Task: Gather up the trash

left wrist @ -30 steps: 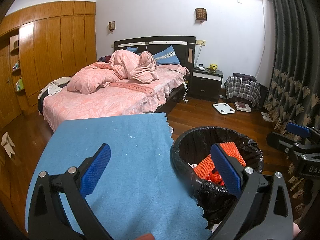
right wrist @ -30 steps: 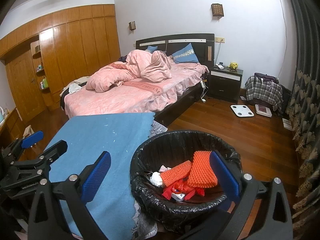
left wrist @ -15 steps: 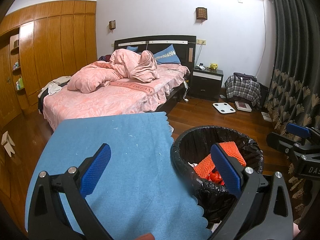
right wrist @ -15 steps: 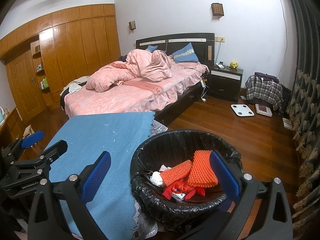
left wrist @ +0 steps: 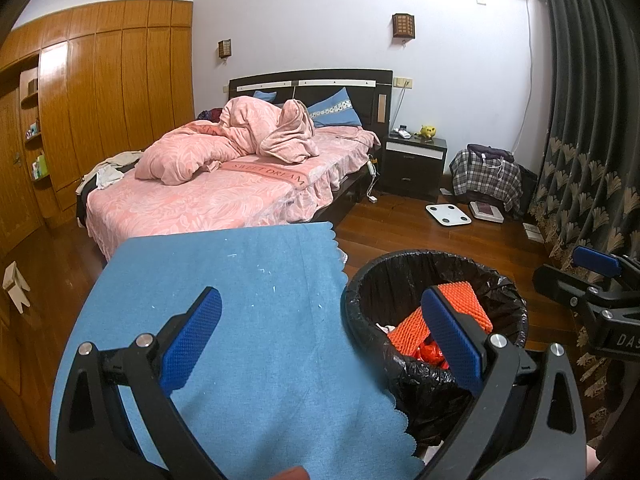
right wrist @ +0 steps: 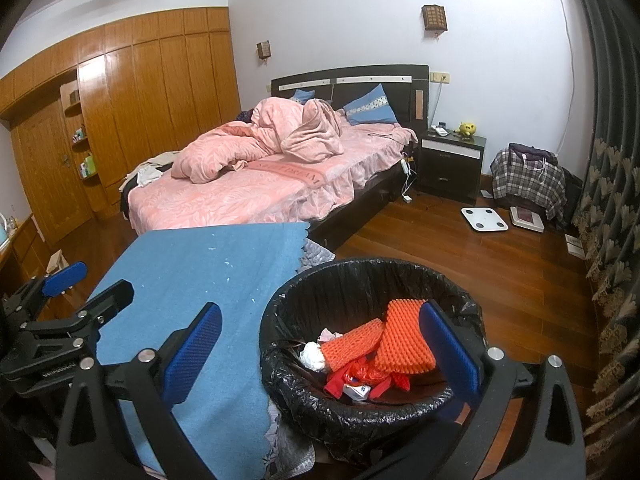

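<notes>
- Presently, left gripper (left wrist: 320, 338), black frame with blue textured pads: jaws spread wide, nothing held; poised above blue cloth-covered table (left wrist: 240, 300), right pad overlapping view of bin.
- Right gripper (right wrist: 320, 344), same build: jaws spread wide, empty; poised over near rim of bin.
- Round bin lined with black plastic bag (right wrist: 360, 280): directly ahead of right gripper, ahead and right of left gripper, touching table edge.
- Orange foam netting sleeves (right wrist: 400, 344): inside bin, atop other trash, between right gripper's pads.
- Crumpled white paper wad (right wrist: 314, 356): inside bin, left of netting.
- Red plastic scraps (right wrist: 352, 374): inside bin, beneath netting.
- Pink-covered bed with rumpled quilt (left wrist: 224, 196): far beyond table.
- White bathroom scale (right wrist: 484, 219): on wooden floor, far ahead and right.
</notes>
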### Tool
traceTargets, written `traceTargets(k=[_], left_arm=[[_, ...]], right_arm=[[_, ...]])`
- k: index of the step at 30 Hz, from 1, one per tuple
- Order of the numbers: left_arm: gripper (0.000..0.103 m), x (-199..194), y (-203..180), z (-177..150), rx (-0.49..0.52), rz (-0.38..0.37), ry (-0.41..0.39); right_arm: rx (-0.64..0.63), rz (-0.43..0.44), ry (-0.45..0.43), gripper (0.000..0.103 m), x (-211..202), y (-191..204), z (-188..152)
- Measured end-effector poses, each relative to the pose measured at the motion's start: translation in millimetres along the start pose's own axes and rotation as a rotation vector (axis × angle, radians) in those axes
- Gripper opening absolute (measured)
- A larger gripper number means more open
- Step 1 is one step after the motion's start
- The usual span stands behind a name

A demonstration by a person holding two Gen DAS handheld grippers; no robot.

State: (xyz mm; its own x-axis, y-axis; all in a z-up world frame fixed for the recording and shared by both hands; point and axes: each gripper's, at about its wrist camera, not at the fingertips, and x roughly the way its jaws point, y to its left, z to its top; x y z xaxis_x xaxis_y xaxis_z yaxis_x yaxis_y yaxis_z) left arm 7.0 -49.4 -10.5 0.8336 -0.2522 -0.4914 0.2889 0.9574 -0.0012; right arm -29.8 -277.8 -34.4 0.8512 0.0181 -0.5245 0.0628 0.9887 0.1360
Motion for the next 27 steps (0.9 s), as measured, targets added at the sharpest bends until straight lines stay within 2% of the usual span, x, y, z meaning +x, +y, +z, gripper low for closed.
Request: traceTargets(k=[27], left_arm=[[0.097, -1.5, 0.4, 2.8, -0.001, 0.0, 0.004]], right_arm=[[-0.001, 0.001, 0.002, 0.097, -0.1, -0.1, 2.0]])
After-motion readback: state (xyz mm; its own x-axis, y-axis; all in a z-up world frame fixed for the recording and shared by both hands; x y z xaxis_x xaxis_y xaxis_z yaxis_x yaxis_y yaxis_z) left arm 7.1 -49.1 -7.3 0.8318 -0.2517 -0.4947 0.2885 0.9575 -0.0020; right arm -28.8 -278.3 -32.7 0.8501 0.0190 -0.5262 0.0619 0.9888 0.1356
